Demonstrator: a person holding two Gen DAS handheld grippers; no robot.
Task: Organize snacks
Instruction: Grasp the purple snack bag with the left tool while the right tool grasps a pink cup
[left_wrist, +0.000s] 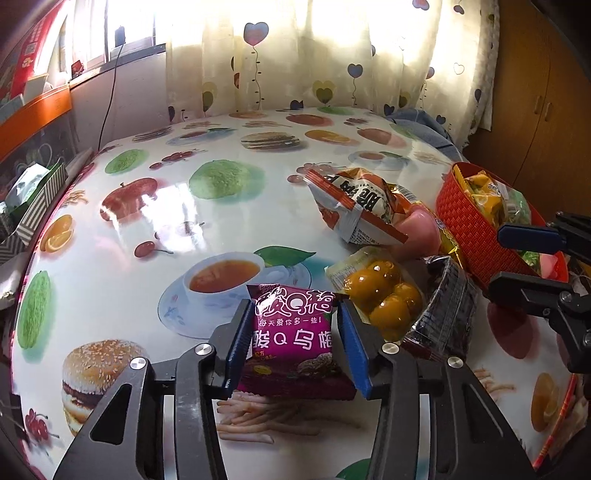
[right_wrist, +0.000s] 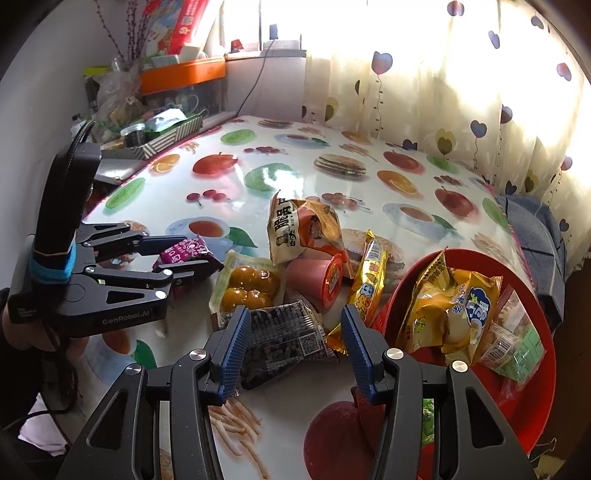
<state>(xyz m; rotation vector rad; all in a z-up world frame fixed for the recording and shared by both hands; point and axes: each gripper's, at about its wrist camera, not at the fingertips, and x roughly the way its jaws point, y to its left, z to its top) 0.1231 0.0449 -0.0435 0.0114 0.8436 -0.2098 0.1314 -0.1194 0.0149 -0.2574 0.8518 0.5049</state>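
My table (right_wrist: 258, 177) wears a glossy cloth printed with fruit, burgers and teacups. On it lie an orange snack bag (right_wrist: 303, 229), a pack of yellow balls (right_wrist: 247, 288), a dark packet (right_wrist: 284, 339), a pink cup (right_wrist: 317, 277) and a red basket (right_wrist: 543, 406).

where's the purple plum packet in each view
Left wrist: purple packet bottom centre, between the left gripper fingers.
Right wrist: purple packet at mid-left, in the left gripper.
Shared landmark: the egg pack just right of it in both views.
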